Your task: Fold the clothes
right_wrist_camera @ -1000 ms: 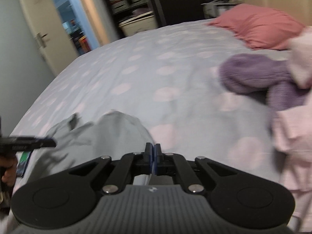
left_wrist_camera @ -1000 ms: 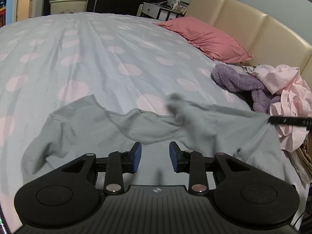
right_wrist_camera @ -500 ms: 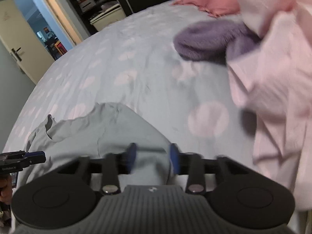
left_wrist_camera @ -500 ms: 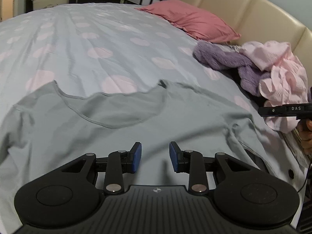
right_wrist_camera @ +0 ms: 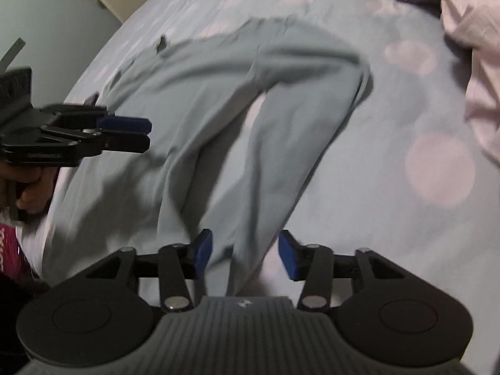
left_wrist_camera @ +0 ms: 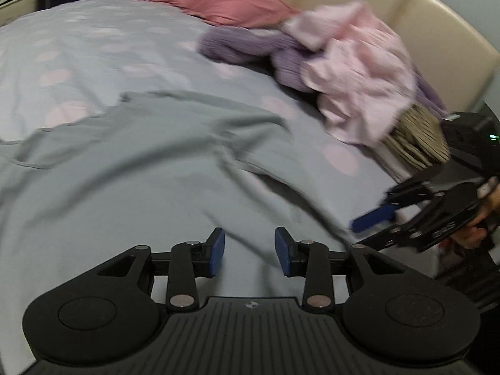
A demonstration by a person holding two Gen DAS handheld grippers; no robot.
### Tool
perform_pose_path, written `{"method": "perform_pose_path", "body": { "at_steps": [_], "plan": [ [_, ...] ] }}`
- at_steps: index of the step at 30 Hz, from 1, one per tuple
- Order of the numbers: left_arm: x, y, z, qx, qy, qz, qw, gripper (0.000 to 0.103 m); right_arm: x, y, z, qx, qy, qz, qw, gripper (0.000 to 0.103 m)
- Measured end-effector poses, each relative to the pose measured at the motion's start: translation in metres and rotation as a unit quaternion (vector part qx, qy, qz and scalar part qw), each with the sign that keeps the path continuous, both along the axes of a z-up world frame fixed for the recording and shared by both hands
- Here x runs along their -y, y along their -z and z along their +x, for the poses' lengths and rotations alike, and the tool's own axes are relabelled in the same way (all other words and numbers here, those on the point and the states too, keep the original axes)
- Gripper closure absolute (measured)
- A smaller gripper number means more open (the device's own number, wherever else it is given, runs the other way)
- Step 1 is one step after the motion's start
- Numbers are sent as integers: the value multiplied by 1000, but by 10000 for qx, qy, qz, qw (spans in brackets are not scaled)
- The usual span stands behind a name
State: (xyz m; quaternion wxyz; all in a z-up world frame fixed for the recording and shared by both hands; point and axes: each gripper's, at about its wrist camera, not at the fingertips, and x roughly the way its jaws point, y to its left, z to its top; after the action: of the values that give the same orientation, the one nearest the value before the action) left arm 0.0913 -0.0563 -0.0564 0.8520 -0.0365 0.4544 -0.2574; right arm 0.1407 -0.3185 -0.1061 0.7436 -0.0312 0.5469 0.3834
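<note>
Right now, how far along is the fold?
Done: the grey T-shirt is laid out on the spotted bedsheet, one sleeve still rumpled. In hand: nothing; left gripper and right gripper both have open jaws. Left: every fold, then the pink garment and purple sweater.

— What lies ahead of the left gripper (left_wrist_camera: 249, 257)?
— Its jaws stand apart with nothing between them, above the grey garment (left_wrist_camera: 131, 168) spread on the bed sheet (left_wrist_camera: 93, 47). Ahead and to its left the sheet is bare cloth, free to pass over.
— And to its right?
— The right gripper (left_wrist_camera: 375, 218) hangs near, jaws apart. Beyond it, ahead and right, a pink garment (left_wrist_camera: 353, 75) is heaped on a purple one (left_wrist_camera: 250, 47), with a striped fabric (left_wrist_camera: 415, 140) under its edge and a red pillow (left_wrist_camera: 218, 3) further ahead.
— From the right gripper's side?
— A rumpled ridge of the garment runs straight ahead; bare sheet lies to its right, up to the pink heap at the frame's edge.
</note>
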Motion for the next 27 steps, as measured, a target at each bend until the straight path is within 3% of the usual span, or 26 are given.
{"method": "perform_pose_path", "body": {
  "at_steps": [2, 5, 6, 10, 13, 20, 25, 27],
  "plan": [
    [12, -6, -13, -114, 154, 116, 9997, 68, -8, 10, -9, 132, -105, -558, 9983, 65],
    [19, -22, -35, -292, 119, 227, 9992, 68, -12, 4, -16, 40, -28, -704, 9975, 80],
    [20, -28, -43, -368, 65, 209, 9991, 68, -13, 1, -18, 6, 1, -744, 9972, 96],
    [21, -53, -82, -542, -160, 36, 9984, 66, 2, -31, -25, 183, 317, -727, 9967, 99],
    [32, -63, -108, -243, -226, -11, 9994, 61, 14, -57, -30, 321, 557, -710, 9954, 99],
    [102, -40, -120, 16, 177, -150, 9997, 60, 38, -100, -42, 578, 1163, -454, 9905, 99],
    [154, -27, -131, 673, -24, 634, 9957, 53, 48, -97, -40, 459, 1445, -226, 9882, 98],
    [166, -21, -128, 762, -9, 693, 9947, 53, 48, -99, -40, 440, 1410, -150, 9889, 98]
  ]
}}
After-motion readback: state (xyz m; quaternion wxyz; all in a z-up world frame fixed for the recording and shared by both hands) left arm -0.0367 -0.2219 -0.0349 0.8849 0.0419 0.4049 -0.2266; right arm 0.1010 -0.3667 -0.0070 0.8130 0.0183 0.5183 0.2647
